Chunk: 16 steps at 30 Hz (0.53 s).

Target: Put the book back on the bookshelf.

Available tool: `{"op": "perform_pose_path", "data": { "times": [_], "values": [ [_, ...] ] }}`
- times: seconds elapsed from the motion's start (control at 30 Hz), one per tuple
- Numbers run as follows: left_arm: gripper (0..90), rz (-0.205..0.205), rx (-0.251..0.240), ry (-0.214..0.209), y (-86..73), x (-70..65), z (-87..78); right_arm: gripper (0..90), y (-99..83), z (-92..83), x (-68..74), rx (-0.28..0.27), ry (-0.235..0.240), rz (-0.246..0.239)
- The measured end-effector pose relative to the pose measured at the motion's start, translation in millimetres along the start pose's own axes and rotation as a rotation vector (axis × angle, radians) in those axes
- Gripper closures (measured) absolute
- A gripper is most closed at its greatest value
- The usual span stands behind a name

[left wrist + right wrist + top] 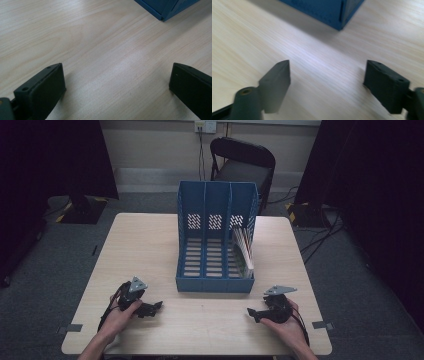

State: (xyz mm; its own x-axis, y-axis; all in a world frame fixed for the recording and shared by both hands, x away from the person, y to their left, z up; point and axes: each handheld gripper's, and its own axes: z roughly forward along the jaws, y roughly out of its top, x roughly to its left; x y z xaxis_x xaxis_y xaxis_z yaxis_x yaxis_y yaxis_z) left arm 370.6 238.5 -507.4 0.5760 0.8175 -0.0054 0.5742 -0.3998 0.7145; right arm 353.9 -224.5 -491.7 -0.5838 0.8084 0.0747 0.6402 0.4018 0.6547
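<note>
One tabletop (150, 250) carries one blue file rack (216, 245), which is divided into three compartments (each with one perforated patch low on its back wall), and one of the three, the right-hand one, holds a small batch of leaning papers (244, 251) too tightly packed to count. Two hands come in at the near edge, one left gripper (156, 307) and one right gripper (251, 313), each with two black jaws. Behind the tabletop stands one dark folding chair (243, 165).

Blue plastic three-slot file rack (172, 7) cut off at frame's top edge; its papers (243, 251) too small to read.
</note>
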Motion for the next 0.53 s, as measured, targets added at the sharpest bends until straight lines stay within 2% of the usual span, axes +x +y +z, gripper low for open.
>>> {"op": "perform_pose_path", "data": {
  "times": [0.03,0.1,0.17,0.23,0.27,0.53],
  "values": [
    [0.0,0.002,0.0,-0.002,0.2,0.1,0.2,20.8,-0.4,1.2,2.0,0.003,-0.028,-0.031],
    [0.0,0.002,0.0,-0.002,0.1,0.1,0.2,17.7,-0.8,3.4,3.9,-0.013,-0.005,-0.014],
    [0.0,0.001,0.0,-0.001,0.1,0.0,0.1,15.6,-3.5,7.2,6.9,-0.038,-0.048,-0.062],
    [0.0,0.0,0.0,-0.001,0.1,-0.2,0.2,12.9,-8.4,11.0,5.8,-0.098,-0.047,-0.073],
    [0.0,0.001,0.0,-0.002,0.1,0.0,0.2,12.9,-9.3,11.5,5.2,-0.108,-0.043,-0.072],
    [0.0,0.001,0.002,-0.001,0.4,0.1,0.3,12.9,-9.9,11.2,6.5,-0.109,-0.056,-0.063]
  ]
}}
